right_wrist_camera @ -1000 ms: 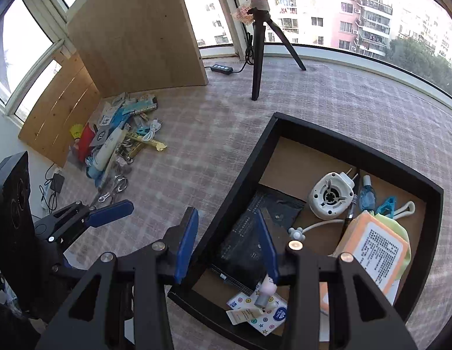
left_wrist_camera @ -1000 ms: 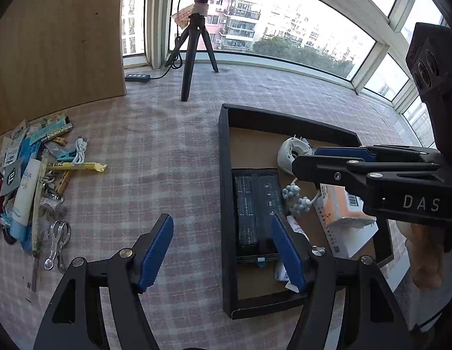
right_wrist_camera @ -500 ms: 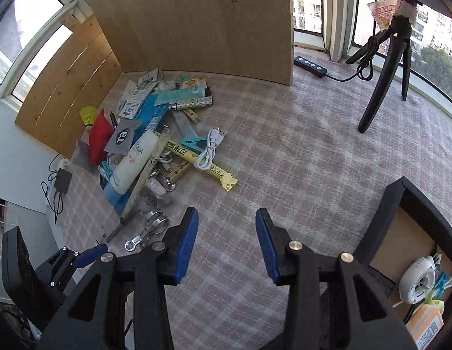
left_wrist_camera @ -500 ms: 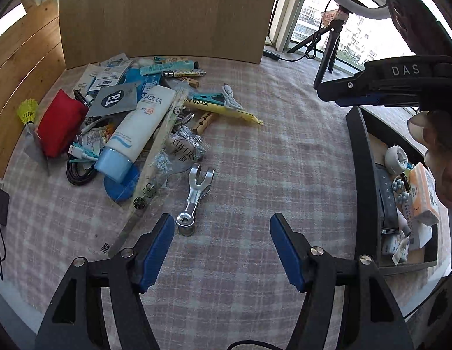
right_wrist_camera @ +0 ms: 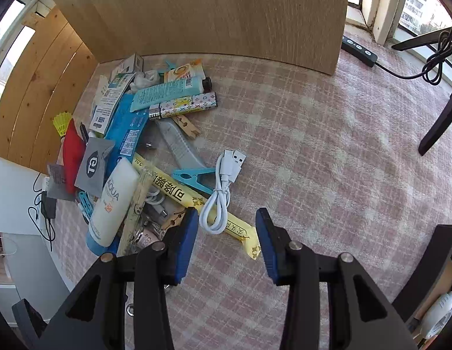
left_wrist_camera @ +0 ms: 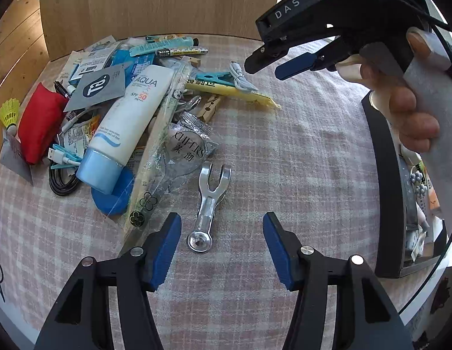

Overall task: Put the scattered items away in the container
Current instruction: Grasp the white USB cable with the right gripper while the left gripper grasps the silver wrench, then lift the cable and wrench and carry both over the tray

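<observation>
Clutter sits in one big pile on the checked cloth of the counter (left_wrist_camera: 298, 145), with the sunscreen tube (left_wrist_camera: 129, 116) in the middle of it. A shiny metal tool (left_wrist_camera: 209, 201) lies alone just beside the tube's pile, on the side near the black container (left_wrist_camera: 383, 192). The left gripper (left_wrist_camera: 221, 245) is spread wide with the tool's round end between its pads, likely so it can pinch that tool. The right gripper (right_wrist_camera: 226, 239) is spread wide too, around the end of a yellow snack stick (right_wrist_camera: 196, 201), close to a white USB cable (right_wrist_camera: 223, 192). Bare cloth runs from the pile to the container, so there is room to carry things across.
</observation>
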{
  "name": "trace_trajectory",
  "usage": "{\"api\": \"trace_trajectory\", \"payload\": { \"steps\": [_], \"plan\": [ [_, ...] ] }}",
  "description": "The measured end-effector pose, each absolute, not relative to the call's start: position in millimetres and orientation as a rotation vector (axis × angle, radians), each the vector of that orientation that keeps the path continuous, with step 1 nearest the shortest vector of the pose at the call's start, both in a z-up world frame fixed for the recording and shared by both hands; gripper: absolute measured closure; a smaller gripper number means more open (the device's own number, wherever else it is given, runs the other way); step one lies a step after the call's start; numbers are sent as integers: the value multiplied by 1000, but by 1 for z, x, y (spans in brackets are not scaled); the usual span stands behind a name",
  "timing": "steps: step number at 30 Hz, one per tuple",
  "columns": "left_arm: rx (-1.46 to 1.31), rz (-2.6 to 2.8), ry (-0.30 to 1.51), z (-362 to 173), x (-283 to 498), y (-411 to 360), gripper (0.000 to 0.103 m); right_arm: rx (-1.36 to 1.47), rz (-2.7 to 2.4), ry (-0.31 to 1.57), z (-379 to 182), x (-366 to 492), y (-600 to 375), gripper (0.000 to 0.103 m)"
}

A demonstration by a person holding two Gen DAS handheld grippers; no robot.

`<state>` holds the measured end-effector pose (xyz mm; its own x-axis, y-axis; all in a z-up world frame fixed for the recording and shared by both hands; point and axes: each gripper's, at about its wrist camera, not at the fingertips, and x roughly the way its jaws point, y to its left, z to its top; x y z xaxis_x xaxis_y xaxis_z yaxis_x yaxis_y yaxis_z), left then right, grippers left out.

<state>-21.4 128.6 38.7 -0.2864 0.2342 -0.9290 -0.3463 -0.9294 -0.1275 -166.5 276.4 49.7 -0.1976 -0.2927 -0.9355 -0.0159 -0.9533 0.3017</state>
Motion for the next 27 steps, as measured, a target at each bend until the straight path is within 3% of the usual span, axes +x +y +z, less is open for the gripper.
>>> {"api": "trace_trajectory", "payload": {
  "steps": [7, 13, 19, 27],
  "plan": [
    [-1628, 2235, 134, 28, -27, 134, 58, 1904, -2243, -411, 32, -186, 271, 65],
    [-1640, 2216, 131, 22, -31, 141, 63, 1945, -2228, -447, 20, -193, 274, 75],
    [-1668, 2189, 112, 15, -37, 144, 86, 1957, -2212, -488, 16, -192, 278, 86],
    [-1651, 2203, 88, 18, -34, 144, 87, 1941, -2243, -518, 23, -178, 294, 86]
  ]
}}
